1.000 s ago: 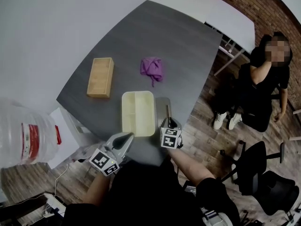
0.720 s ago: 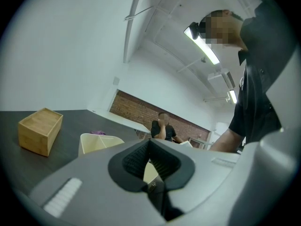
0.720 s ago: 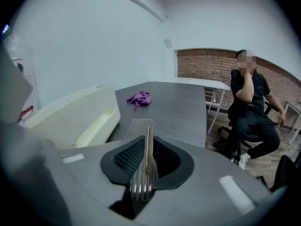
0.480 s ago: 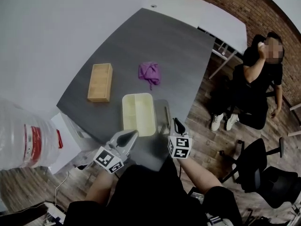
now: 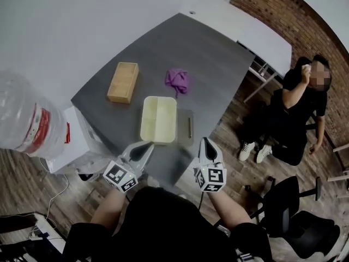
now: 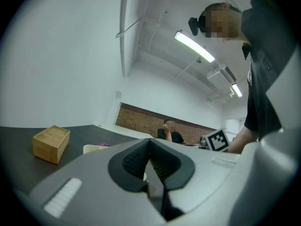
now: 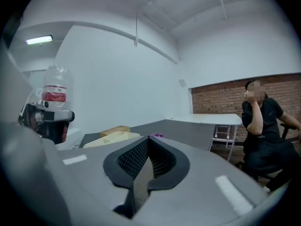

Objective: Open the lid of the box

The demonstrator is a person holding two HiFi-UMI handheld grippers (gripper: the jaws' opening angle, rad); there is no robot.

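Observation:
The cream box stands open near the front edge of the dark table, its two compartments showing. Its grey lid lies flat beside it on the right. My left gripper hovers just in front of the box, shut and empty. My right gripper hangs past the table's edge, right of the lid, also shut and empty. In the left gripper view the box peeks over the closed jaws. In the right gripper view the box lies ahead to the left.
A wooden box and a purple cloth lie farther back on the table. A water bottle stands at the left. A person sits at the right near a white table, and an office chair stands at the lower right.
My right gripper has drawn back from the lid and off the table edge. The left gripper stays near the box's front. The head view has shifted.

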